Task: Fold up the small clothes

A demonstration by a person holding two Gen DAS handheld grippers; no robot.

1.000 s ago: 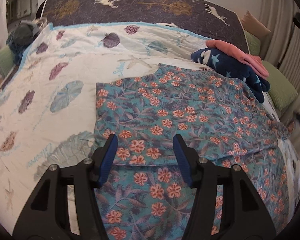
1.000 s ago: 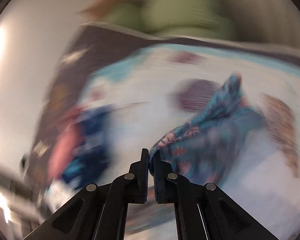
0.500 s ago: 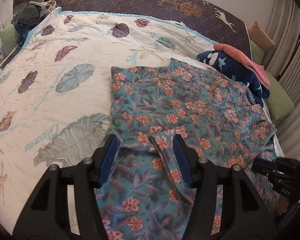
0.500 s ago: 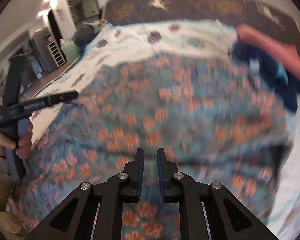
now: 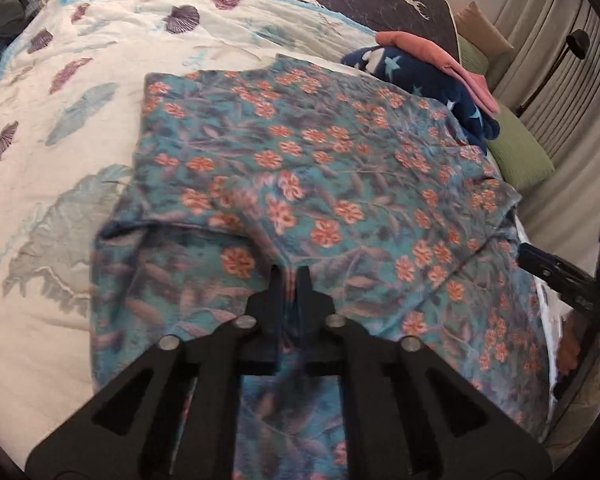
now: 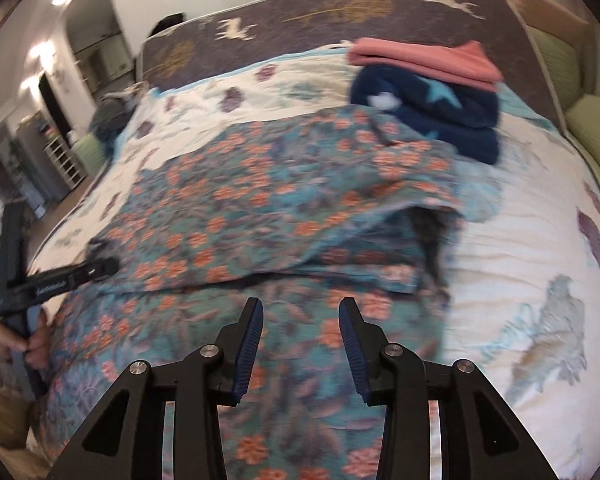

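The bed carries a white quilt printed with shells and leaves, and a dark headboard blanket with deer runs along its far edge. The flowered garment, teal with orange blossoms, lies spread across the middle of the bed toward its near edge, its long axis running from the near edge up toward the headboard. Its upper part is folded over the lower, and the fold's edge crosses the cloth from side to side. Near the far right corner sits a folded stack: a navy star blanket with a pink cloth on top, just beside the garment's far edge.

Half a second ago the left claw stood spread over the fold; now the left claw is pressed together, pinching a ridge of the flowered cloth at the fold. A second ago the right claw was clamped on a lifted corner of the garment; now the right claw is opening above the flat cloth, nothing between its pads.

Both claws point steeply down at the bed. The left hand grips its handle at the near left edge.
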